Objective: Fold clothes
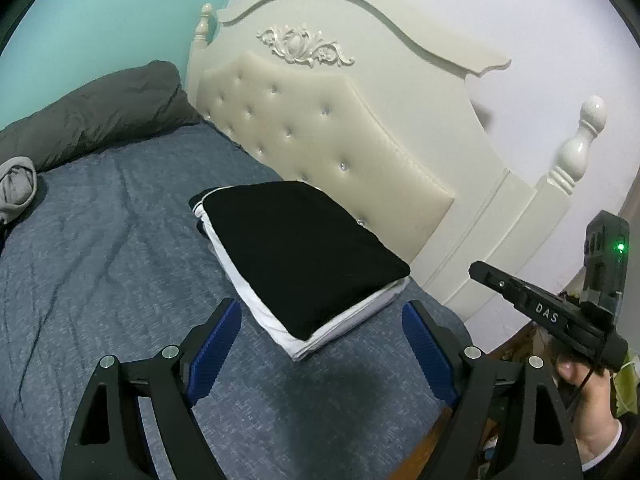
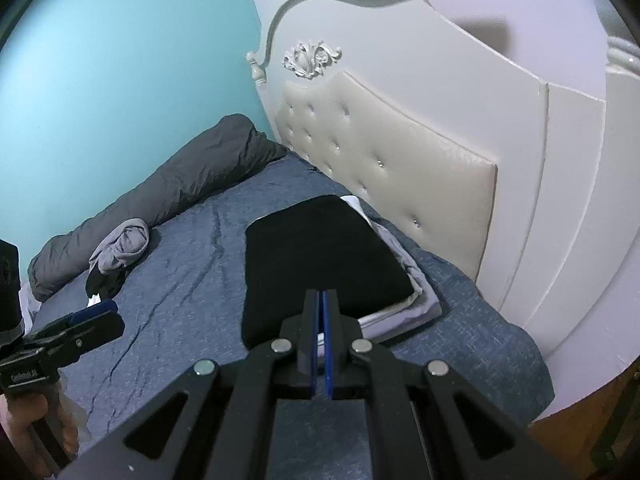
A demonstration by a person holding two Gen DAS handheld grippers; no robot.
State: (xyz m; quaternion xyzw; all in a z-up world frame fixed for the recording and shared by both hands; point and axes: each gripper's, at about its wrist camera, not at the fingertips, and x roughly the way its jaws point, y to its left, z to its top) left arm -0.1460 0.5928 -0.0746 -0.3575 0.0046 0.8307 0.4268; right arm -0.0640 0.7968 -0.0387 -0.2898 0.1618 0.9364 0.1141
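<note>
Bed [image 1: 100, 240] | folded stack [image 1: 304, 256] by headboard [image 1: 320, 120] | left gripper [image 1: 320, 344] fingers wide, empty | right gripper [image 2: 322, 300] fingers pressed together, empty

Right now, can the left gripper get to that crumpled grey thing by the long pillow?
Probably yes. The left gripper is open and holds nothing, and only bare blue bedspread lies between it and the grey garment. The folded black garment sits off to the side, out of the way.
</note>
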